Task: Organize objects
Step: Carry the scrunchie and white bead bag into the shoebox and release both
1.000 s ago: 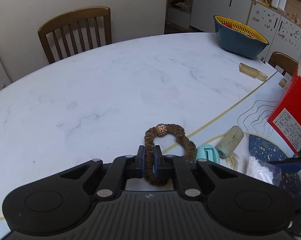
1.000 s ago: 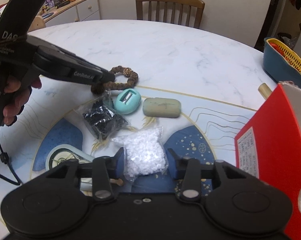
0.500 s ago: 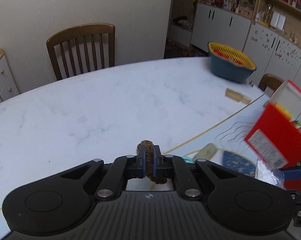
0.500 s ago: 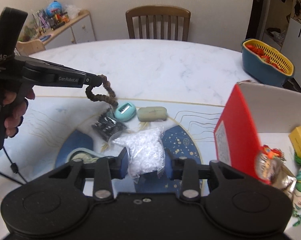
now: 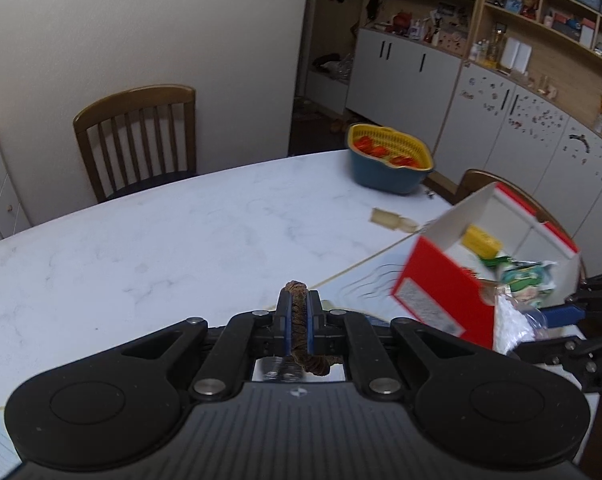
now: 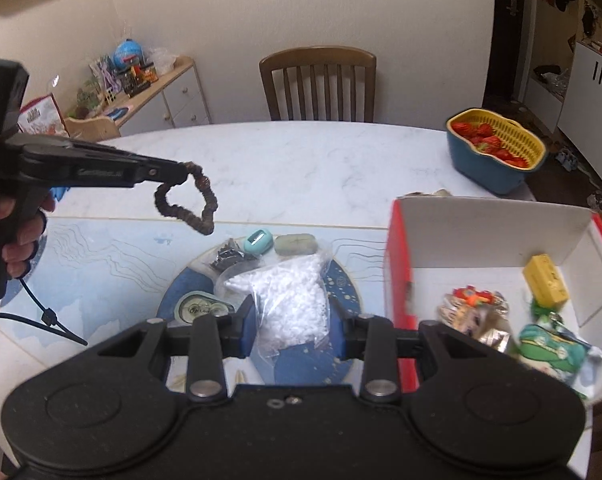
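White marble desk [image 6: 301,160], oval, wooden chair [image 6: 319,80] behind it, cabinets and shelving [image 5: 501,60] along far wall
Pale blue printed mat [image 6: 113,256] covering near part of desk, gold line along its edge
Red box [image 6: 497,248] with white inside, open top, on mat at right; holding yellow block [image 6: 545,280], green packet [image 6: 549,352], a few small foil-wrapped bits, blurred
Blue basket with yellow strainer insert [image 6: 497,152] at far right of desk, red fruit inside, well apart from box
Left tongs [image 5: 299,322] pressed together, pinching brown scrunchie [image 6: 189,204]; loop hanging free in air above mat, clear of desk, left of the small items
Hand [image 6: 21,232] around left tool's grip, cable trailing below
Right tongs [image 6: 293,330] closing within the last second, gripping clear bag of white pellets [image 6: 289,304] by its lower end; bag lifted off mat, seen in left view just in front of red box's near corner
On mat behind bag: small bag of black pieces [image 6: 227,258], teal oval sharpener-like item [image 6: 257,240], grey-green eraser-like block [image 6: 295,244], the three in a row, near each other
Round tape roll or tin [image 6: 199,308] just left of right tongs, partly hidden
Small tan tube [image 5: 393,220] on bare desk between basket and box
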`<action>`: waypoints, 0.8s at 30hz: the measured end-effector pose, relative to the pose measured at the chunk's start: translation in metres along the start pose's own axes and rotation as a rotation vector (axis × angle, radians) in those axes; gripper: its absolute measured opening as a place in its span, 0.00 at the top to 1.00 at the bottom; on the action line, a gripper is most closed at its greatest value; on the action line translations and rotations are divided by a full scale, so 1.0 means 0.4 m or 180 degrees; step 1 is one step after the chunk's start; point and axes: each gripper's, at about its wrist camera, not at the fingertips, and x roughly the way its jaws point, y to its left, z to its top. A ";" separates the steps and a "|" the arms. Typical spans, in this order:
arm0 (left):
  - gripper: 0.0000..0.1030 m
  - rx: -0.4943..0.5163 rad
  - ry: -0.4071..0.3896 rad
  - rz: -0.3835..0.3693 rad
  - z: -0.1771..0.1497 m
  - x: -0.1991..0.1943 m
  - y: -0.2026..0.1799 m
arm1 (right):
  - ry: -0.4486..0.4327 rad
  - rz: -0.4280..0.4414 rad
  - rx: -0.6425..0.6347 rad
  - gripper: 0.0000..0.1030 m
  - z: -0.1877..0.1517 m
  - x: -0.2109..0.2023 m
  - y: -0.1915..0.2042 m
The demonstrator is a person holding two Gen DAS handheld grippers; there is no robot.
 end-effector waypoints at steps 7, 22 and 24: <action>0.94 0.0050 -0.0038 -0.0147 0.015 -0.035 -0.117 | -0.0062 -0.0098 0.0033 0.67 -0.027 -0.083 -0.098; 0.94 0.0308 0.0097 -0.0432 0.062 0.082 -0.427 | -0.0171 -0.0431 0.0109 0.67 -0.051 -0.157 -0.358; 0.94 0.0346 0.0111 -0.0457 0.074 0.106 -0.466 | -0.0170 -0.0462 0.0076 0.67 -0.049 -0.154 -0.385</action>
